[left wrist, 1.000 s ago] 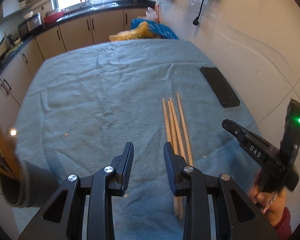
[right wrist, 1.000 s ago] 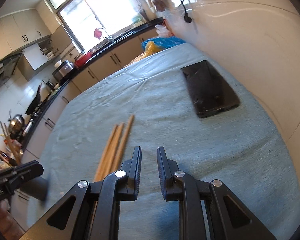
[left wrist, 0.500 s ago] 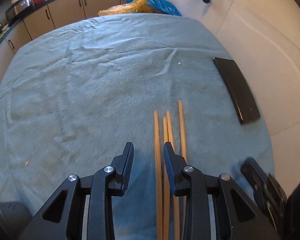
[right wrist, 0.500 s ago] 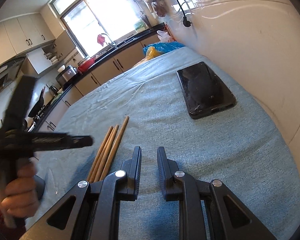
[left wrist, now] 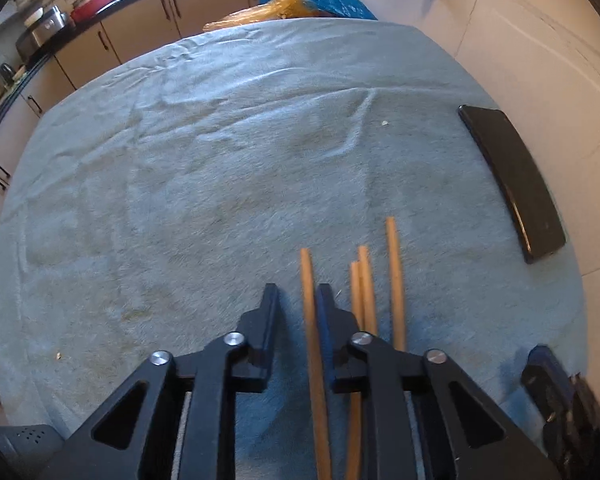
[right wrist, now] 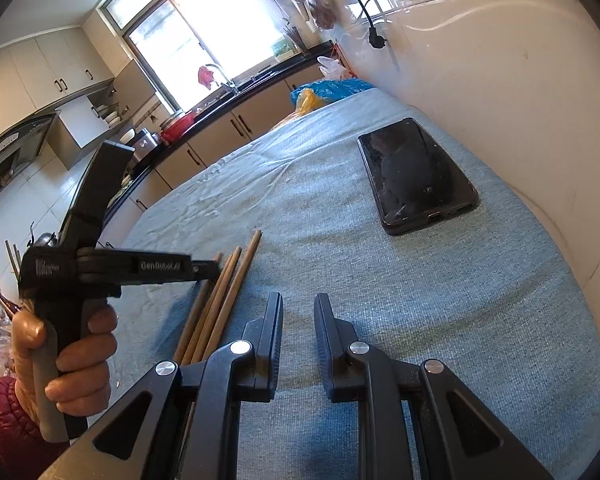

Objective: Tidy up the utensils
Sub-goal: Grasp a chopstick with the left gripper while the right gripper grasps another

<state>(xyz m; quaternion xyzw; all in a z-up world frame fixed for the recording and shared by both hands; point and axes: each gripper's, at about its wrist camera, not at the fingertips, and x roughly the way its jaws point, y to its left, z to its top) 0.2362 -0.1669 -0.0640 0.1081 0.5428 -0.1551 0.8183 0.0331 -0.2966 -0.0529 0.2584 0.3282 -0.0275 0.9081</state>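
Chopsticks lie bunched on the blue-covered desk, well left of the black phone. Left claw has dropped over the leftmost stick and its jaws have just been closing around it, not yet clamped. Pickup looks imminent. Right claw hovers empty, jaws narrowly parted.

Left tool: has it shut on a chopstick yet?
Not fully. The left tool straddles the leftmost wooden chopstick; its jaws have just been closing, a gap remains on one side.
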